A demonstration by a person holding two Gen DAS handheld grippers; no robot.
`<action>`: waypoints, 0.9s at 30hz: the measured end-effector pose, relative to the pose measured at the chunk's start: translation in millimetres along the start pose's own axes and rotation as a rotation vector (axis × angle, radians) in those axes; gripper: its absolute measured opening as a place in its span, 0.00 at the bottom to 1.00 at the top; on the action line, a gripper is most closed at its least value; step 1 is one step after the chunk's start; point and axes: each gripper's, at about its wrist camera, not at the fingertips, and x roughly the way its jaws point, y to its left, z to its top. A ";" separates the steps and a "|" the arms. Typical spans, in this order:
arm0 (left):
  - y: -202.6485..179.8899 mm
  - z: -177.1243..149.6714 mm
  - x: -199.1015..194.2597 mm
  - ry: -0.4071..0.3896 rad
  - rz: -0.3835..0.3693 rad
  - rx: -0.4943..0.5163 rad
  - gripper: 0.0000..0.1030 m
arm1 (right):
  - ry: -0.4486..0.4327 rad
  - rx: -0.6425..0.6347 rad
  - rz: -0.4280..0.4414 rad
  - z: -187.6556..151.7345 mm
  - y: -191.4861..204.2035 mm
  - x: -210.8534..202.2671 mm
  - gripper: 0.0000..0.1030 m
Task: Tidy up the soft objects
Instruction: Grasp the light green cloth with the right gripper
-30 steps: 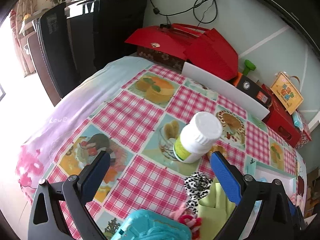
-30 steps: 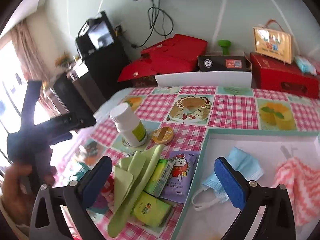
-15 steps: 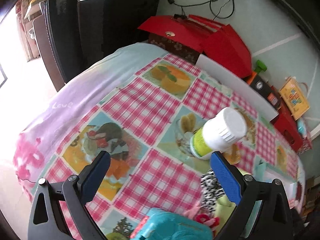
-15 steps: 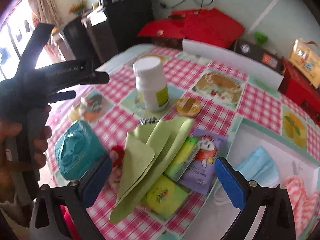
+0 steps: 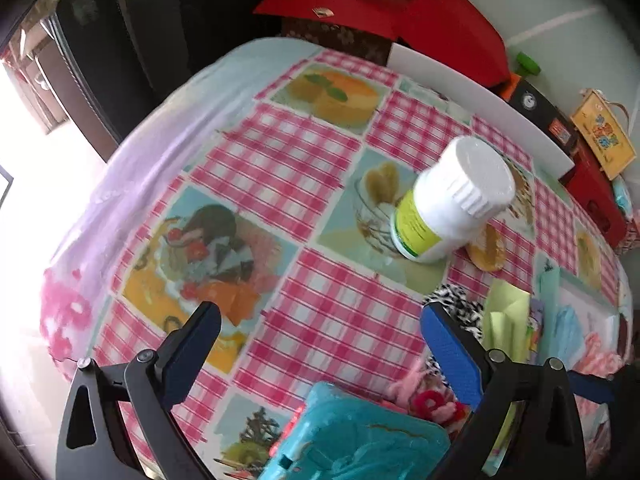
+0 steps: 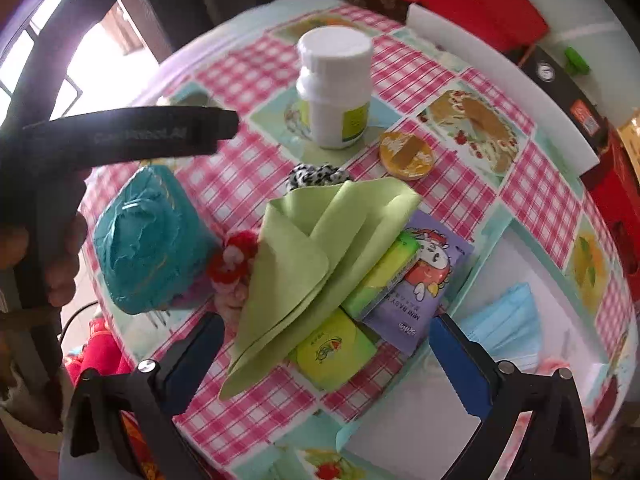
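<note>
A folded light-green cloth [image 6: 316, 256] lies mid-table, partly over green packets. A black-and-white scrunchie [image 6: 316, 174] sits behind it, a red-and-pink yarn piece [image 6: 234, 258] to its left. A blue face mask [image 6: 508, 324] and a pink cloth [image 5: 600, 356] lie in the white tray [image 6: 532, 264]. My right gripper [image 6: 326, 354] is open above the green cloth's near end. My left gripper [image 5: 320, 344] is open over bare tablecloth, the scrunchie [image 5: 460, 304] by its right finger; its body also shows in the right wrist view [image 6: 132, 136].
A white pill bottle [image 6: 334, 88] stands behind the cloth, a gold round tin [image 6: 406, 156] beside it. A teal packet [image 6: 148, 240] lies at left. A purple sachet [image 6: 424, 276] and green packets [image 6: 332, 354] lie by the tray. Red boxes [image 5: 384, 8] line the back.
Both grippers have tilted down and come closer to the table. The right one now hangs over the green cloth. Both stay open.
</note>
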 end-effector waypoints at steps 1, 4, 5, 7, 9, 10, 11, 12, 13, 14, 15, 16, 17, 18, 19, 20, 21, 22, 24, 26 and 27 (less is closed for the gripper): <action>-0.4 -0.2 0.5 0.004 -0.013 0.000 0.97 | 0.023 0.003 0.010 1.9 1.1 3.0 1.00; -0.7 -0.5 1.8 0.011 -0.010 0.003 0.97 | 0.079 0.016 0.038 7.0 5.2 13.6 0.95; -0.2 -0.3 2.2 0.013 -0.009 0.002 0.97 | 0.091 0.011 0.041 8.8 7.7 16.2 0.93; 1.4 0.4 3.4 0.019 -0.013 -0.005 0.97 | 0.098 0.002 0.044 11.7 12.1 18.8 0.86; 2.1 0.6 4.4 0.022 -0.014 -0.007 0.97 | 0.102 -0.008 0.047 13.1 15.7 20.7 0.81; 2.3 0.6 5.2 0.024 -0.017 -0.008 0.97 | 0.105 -0.011 0.047 13.5 17.6 21.6 0.75; 2.2 0.8 6.2 0.026 -0.019 -0.006 0.97 | 0.108 -0.013 0.051 13.5 18.9 22.6 0.72; 2.1 0.4 6.7 0.028 -0.024 -0.005 0.97 | 0.113 -0.016 0.058 13.4 20.0 24.0 0.65; 1.3 0.1 7.2 0.030 -0.031 -0.003 0.97 | 0.118 -0.017 0.062 13.5 21.0 25.6 0.60; 0.8 -0.1 7.5 0.031 -0.036 -0.001 0.97 | 0.123 -0.020 0.063 13.6 21.3 27.7 0.58; 0.3 -0.2 8.2 0.032 -0.043 0.000 0.97 | 0.126 -0.022 0.061 13.0 23.4 30.2 0.53; -0.3 -0.3 8.7 0.034 -0.055 0.001 0.97 | 0.130 -0.023 0.057 11.3 23.5 32.0 0.47; -0.7 -0.4 8.9 0.036 -0.065 0.002 0.97 | 0.137 -0.021 0.056 11.0 20.4 34.8 0.45; -1.4 -0.4 9.2 0.038 -0.073 0.003 0.97 | 0.137 -0.013 0.058 9.8 18.3 35.1 0.40; -2.2 -0.4 9.7 0.039 -0.082 0.004 0.97 | 0.137 -0.002 0.061 8.6 15.4 34.8 0.38; -3.2 -0.2 9.9 0.041 -0.087 0.005 0.97 | 0.136 0.009 0.065 6.9 11.0 33.7 0.35; -4.5 -0.3 10.1 0.042 -0.093 0.008 0.97 | 0.135 0.015 0.067 5.9 8.7 32.8 0.28; -5.4 -0.3 10.4 0.043 -0.096 0.011 0.97 | 0.133 0.020 0.067 4.9 6.6 31.6 0.20; -8.3 -0.6 10.4 0.044 -0.102 0.017 0.97 | 0.127 0.023 0.067 3.2 4.3 30.3 0.15; -10.9 -0.9 10.0 0.043 -0.104 0.024 0.97 | 0.124 0.022 0.074 2.4 5.8 30.3 0.12; -11.8 -1.2 9.5 0.042 -0.106 0.025 0.97 | 0.122 0.018 0.079 2.3 6.5 29.5 0.11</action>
